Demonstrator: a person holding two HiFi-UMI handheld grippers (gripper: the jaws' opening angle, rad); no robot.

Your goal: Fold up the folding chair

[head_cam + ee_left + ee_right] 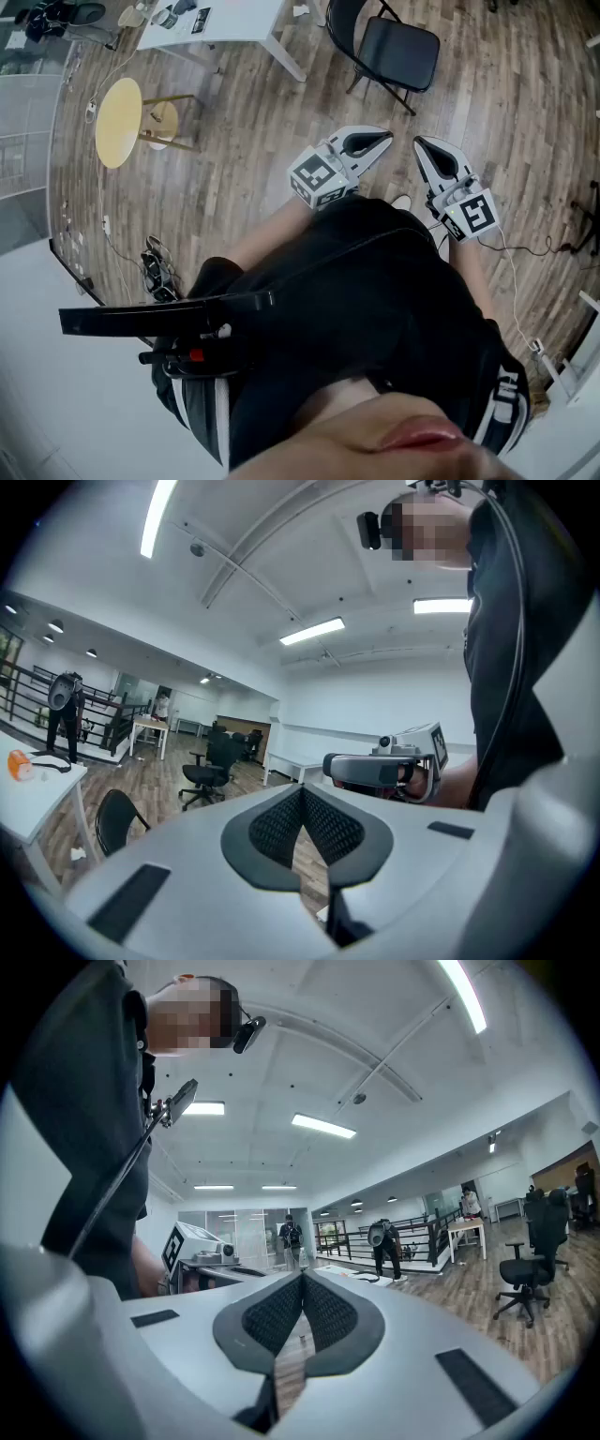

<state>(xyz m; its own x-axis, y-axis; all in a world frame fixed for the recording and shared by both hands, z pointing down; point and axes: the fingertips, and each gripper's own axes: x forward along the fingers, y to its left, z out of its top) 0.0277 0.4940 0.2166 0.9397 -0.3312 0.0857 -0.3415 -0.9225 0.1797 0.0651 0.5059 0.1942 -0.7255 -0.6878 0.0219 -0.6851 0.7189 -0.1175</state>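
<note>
Not started: the left gripper (380, 141), jaws pressed together on nothing, hangs well short of the black padded metal folding chair (398, 52), which stands fully open. The right gripper (424, 148) is the same: closed, empty, well short of the chair.

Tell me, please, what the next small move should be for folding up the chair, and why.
The left tongs and right tongs are shut, empty and level, close to the person's body, while the folding chair stands unfolded, seat down, well apart from them. So the next move is probably to bring both forward to the chair, opening them on the way.
</note>
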